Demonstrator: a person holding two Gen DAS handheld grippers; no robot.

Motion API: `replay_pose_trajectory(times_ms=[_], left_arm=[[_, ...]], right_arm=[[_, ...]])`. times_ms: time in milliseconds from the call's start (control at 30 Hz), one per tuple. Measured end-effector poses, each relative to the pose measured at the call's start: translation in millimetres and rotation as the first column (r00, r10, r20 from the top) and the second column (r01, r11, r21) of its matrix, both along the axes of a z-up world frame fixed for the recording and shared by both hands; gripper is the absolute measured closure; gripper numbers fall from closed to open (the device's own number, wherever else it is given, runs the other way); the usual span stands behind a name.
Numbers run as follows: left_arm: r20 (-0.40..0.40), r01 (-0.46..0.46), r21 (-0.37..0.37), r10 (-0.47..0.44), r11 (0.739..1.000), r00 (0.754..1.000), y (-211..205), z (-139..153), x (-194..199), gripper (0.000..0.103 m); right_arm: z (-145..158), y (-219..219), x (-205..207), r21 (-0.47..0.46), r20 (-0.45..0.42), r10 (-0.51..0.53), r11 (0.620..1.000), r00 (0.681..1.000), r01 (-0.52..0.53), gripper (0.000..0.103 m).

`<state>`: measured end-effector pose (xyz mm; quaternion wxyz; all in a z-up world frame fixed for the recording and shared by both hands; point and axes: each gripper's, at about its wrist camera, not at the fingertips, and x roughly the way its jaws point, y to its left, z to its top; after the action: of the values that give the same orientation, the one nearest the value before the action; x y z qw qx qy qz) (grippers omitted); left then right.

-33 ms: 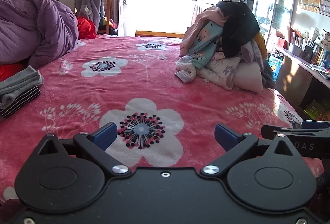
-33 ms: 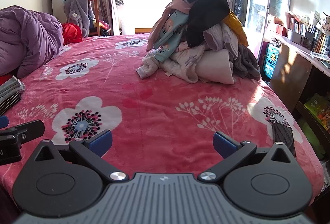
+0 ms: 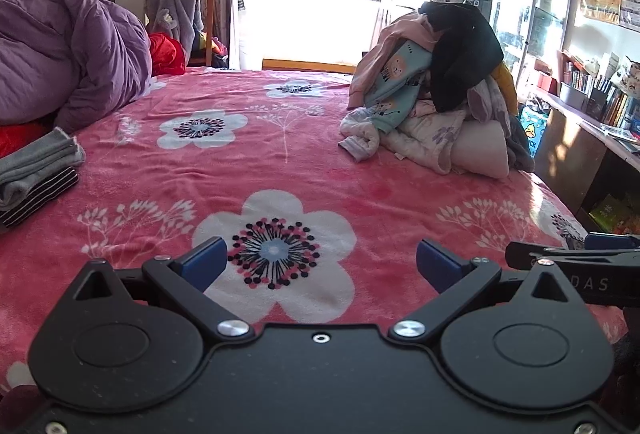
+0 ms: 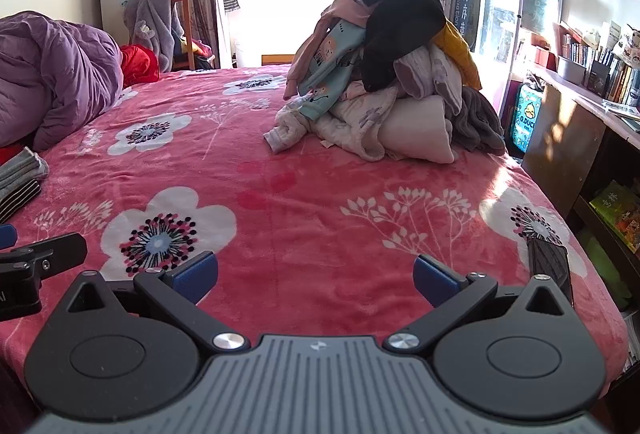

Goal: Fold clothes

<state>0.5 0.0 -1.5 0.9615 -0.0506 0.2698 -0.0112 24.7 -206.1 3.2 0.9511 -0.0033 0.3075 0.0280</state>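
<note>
My left gripper [image 3: 320, 264] and right gripper [image 4: 316, 280] hover with jaws wide apart, empty, above the pink flowered blanket [image 3: 280, 162]. The heap of unfolded clothes [image 4: 384, 82] sits far right. Only the right view shows a dark flat object [image 4: 548, 264], perhaps a phone.

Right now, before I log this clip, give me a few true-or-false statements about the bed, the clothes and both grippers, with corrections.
1. Both the left gripper and the right gripper are open and empty. True.
2. The unfolded clothes pile sits on the bed's far right side. True.
3. A black garment lies at the bottom of that pile. False: it is draped over the top.
4. The bedspread is plain blue. False: it is pink with white flowers.
5. Folded grey clothes lie at the bed's left edge. True.
</note>
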Motion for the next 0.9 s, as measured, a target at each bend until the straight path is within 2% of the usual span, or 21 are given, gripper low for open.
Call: replay_pose_trajectory(times_ms=[133, 267, 900], left_arm=[[0.015, 0.003, 0.012, -0.004, 1.000, 1.000, -3.5, -0.2, -1.5, 0.000], [0.003, 0.003, -0.009, -0.003, 1.000, 1.000, 1.2, 1.7, 0.1, 0.000], [-0.010, 0.009, -0.018, -0.009, 1.000, 1.000, 2.6, 1.1, 2.3, 0.000]], right_arm=[[0.2, 2.7, 1.5, -0.011, -0.009, 0.003, 1.000, 1.000, -0.003, 0.000], [1.0, -1.1, 1.3, 0.004, 0.003, 0.001, 1.000, 1.000, -0.001, 0.000], [-0.7, -0.1, -1.5, 0.001, -0.003, 0.003, 1.000, 1.000, -0.003, 0.000]])
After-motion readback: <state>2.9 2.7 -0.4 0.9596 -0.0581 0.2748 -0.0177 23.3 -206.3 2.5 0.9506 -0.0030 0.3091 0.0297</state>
